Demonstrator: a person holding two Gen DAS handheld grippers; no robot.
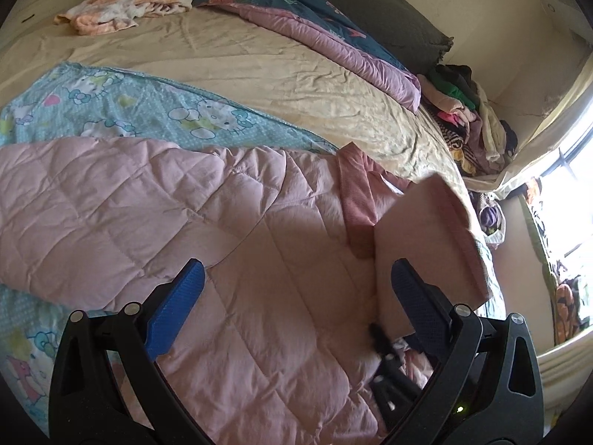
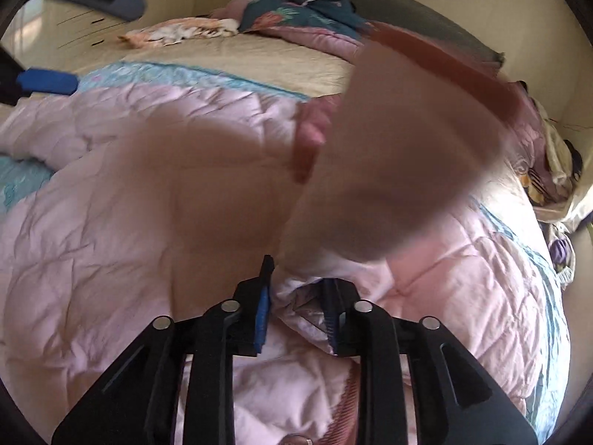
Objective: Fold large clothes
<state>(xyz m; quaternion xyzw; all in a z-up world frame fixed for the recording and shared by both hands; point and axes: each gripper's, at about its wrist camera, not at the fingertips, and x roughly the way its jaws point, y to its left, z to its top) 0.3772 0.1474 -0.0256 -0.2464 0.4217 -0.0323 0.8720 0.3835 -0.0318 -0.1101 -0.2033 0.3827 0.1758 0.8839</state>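
The pink jacket (image 1: 237, 244) lay spread on the bed (image 1: 259, 59), its sleeve (image 2: 400, 155) mid-flop across the body. The right gripper (image 2: 296, 296) had parted slightly, fabric loose between the pads; the left gripper (image 1: 296, 289) hung wide, empty. Next, probably, smoothing that sleeve flat.

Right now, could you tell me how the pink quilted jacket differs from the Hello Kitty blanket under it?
The pink quilted jacket is plain pink with stitched diamond padding; the Hello Kitty blanket is turquoise with a cartoon print. The jacket is puffy and lies on top; the blanket is thin and flat beneath it. The jacket has a darker ribbed cuff; the blanket shows none. Both lie spread on the bed.
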